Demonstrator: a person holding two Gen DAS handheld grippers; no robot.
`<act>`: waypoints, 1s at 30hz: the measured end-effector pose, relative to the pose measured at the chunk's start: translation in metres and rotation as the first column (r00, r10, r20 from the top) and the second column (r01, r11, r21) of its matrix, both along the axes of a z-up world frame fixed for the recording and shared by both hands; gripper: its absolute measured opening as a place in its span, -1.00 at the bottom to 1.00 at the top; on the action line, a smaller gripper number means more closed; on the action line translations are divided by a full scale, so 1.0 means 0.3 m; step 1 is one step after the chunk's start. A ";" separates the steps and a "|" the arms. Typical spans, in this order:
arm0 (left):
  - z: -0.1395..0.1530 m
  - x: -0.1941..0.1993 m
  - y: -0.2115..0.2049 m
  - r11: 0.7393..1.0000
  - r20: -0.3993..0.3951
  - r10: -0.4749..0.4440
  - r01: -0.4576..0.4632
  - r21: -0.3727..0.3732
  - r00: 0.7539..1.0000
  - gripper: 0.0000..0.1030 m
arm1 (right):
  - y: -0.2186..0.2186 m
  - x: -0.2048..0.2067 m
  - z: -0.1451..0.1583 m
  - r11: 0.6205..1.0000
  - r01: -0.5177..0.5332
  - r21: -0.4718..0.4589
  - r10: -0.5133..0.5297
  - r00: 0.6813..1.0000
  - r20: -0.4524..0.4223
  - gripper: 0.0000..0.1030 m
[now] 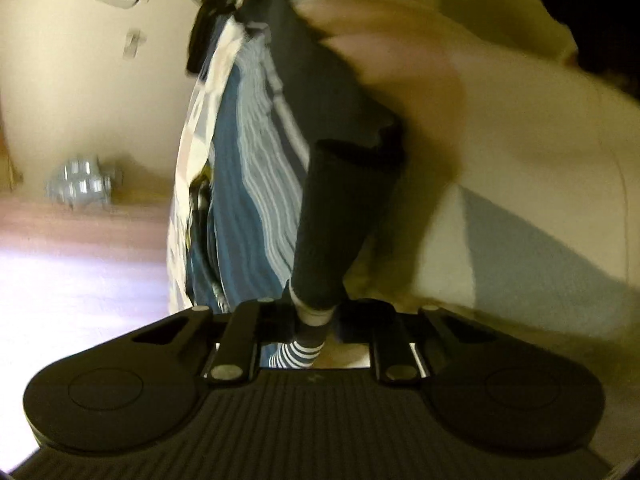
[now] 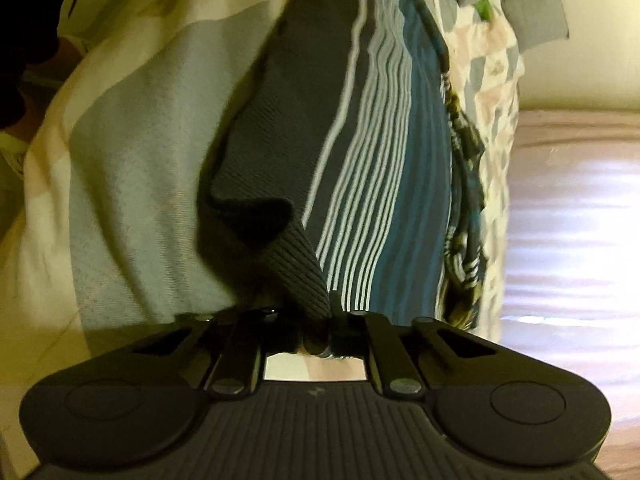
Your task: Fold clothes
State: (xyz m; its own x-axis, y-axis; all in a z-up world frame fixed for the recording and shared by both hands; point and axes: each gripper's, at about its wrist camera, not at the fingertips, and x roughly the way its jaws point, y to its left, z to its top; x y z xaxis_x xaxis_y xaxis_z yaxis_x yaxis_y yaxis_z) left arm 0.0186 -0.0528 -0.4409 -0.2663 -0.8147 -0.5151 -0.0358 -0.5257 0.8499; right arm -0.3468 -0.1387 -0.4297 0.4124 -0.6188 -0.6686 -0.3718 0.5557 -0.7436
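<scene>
A pale sheet [image 2: 132,152] with faded blocks of colour covers what looks like a bed and fills most of both views, and along its far edge lies a pile of clothes [image 2: 472,80], patterned cloth bunched with green and grey bits, well apart from a bare wooden floor [image 2: 568,208] beyond. Spread on the sheet is a striped garment [image 2: 384,168], dark navy and teal with thin white lines, lying lengthwise away from both cameras. Its ribbed dark cuff [image 2: 304,276] runs straight into the right hand-held gripper [image 2: 320,340], whose jaws are nearly together and pinch that cuff between the pads. In the left view a second dark ribbed sleeve end [image 1: 340,232] leads down into the left hand-held gripper [image 1: 310,344], also closed to a narrow gap, with a striped edge of cloth [image 1: 296,354] caught between its fingers. Judging by this, the step in hand is the grasp that starts a fold: both ends of the garment are taken, nothing is folded over yet. The next move probably calls for lifting both held ends together, keeping them level and taut, and carrying them across the body so the edges meet squarely. The cloth is soft and may slip or drag the sheet if pulled low.
</scene>
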 end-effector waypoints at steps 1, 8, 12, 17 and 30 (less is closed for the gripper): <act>0.032 -0.004 -0.001 0.998 -0.032 0.045 -0.044 0.036 0.998 -0.79 | -0.008 0.010 0.028 0.999 0.031 0.028 -0.031 0.999 0.006 -0.85; 0.283 -0.002 -0.159 0.869 -0.264 0.456 -0.363 0.335 0.850 -0.83 | -0.153 0.140 0.275 0.881 0.348 0.320 -0.395 0.914 0.092 -0.87; 0.450 0.067 -0.334 0.748 -0.381 0.649 -0.462 0.476 0.658 -0.83 | -0.337 0.201 0.458 0.731 0.469 0.496 -0.626 0.750 0.214 -0.88; 0.586 0.266 -0.646 0.586 -0.467 0.810 -0.531 0.612 0.356 -0.84 | -0.658 0.255 0.613 0.622 0.488 0.613 -0.759 0.569 0.318 -0.87; 0.280 0.603 -1.381 0.068 -0.212 0.929 -0.424 0.903 -0.304 -0.62 | -1.547 0.425 0.315 0.239 0.511 0.826 -0.928 0.370 0.040 -0.63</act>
